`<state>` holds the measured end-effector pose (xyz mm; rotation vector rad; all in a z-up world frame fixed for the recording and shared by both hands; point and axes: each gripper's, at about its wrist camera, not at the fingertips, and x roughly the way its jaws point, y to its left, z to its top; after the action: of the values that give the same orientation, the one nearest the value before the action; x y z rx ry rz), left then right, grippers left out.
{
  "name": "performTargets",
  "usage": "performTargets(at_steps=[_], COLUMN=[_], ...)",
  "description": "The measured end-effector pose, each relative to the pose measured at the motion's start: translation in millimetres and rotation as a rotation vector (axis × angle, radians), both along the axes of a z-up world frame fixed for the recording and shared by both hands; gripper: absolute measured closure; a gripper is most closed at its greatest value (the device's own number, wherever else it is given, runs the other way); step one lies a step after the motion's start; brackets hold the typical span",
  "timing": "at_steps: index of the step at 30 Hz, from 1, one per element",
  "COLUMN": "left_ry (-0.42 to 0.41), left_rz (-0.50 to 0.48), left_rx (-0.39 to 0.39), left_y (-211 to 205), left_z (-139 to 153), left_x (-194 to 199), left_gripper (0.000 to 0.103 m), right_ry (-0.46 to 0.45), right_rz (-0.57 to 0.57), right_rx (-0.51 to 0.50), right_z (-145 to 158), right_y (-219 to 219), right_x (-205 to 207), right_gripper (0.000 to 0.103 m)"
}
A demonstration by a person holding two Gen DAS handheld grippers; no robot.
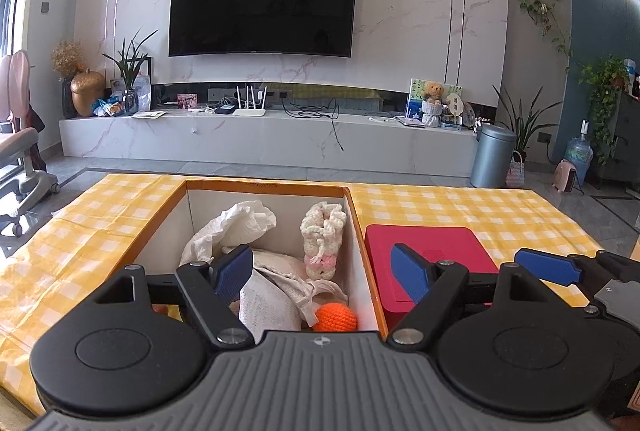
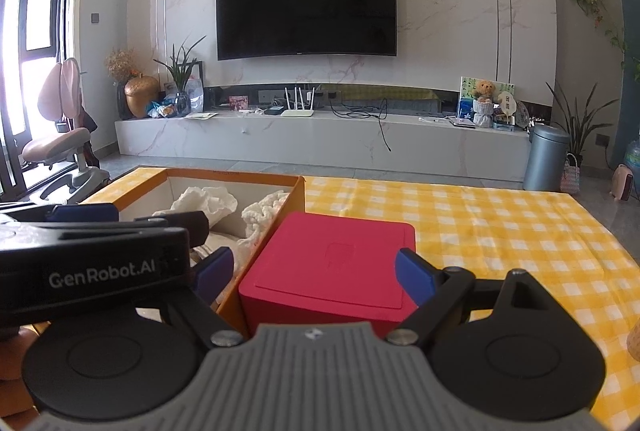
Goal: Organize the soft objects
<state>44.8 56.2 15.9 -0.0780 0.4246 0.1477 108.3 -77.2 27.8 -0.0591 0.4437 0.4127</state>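
Note:
An orange-edged open box point(image 1: 264, 185) holds soft things: crumpled white paper point(image 1: 236, 227), a cream and pink knitted piece point(image 1: 322, 239), a white drawstring bag point(image 1: 276, 291) and an orange knitted ball point(image 1: 335, 318). My left gripper point(image 1: 322, 271) hangs open over the box's near right part, nothing between its blue pads. A closed red box point(image 2: 332, 267) stands right of the orange-edged box point(image 2: 296, 191). My right gripper point(image 2: 314, 271) is open just above the red box, one fingertip near each side, not touching. The left gripper's body point(image 2: 92, 259) shows at the left.
Both boxes rest on a yellow checked cloth point(image 2: 500, 231) covering the table. The right gripper's finger point(image 1: 548, 267) shows at the right edge of the left wrist view. Beyond the table are a TV wall, a low marble shelf and a grey bin point(image 1: 492, 155).

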Motion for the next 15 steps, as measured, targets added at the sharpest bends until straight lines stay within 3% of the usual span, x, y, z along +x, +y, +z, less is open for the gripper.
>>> performTargets(at_steps=[15], left_ry=[0.014], left_rz=[-0.017], left_rx=[0.006], left_y=[4.8], left_z=[-2.4], left_x=[4.1], left_gripper=[0.011], right_ry=[0.017], right_rz=[-0.005], right_rx=[0.009], right_z=[-3.7], right_y=[-1.5], right_x=[0.8], right_gripper=[0.017])
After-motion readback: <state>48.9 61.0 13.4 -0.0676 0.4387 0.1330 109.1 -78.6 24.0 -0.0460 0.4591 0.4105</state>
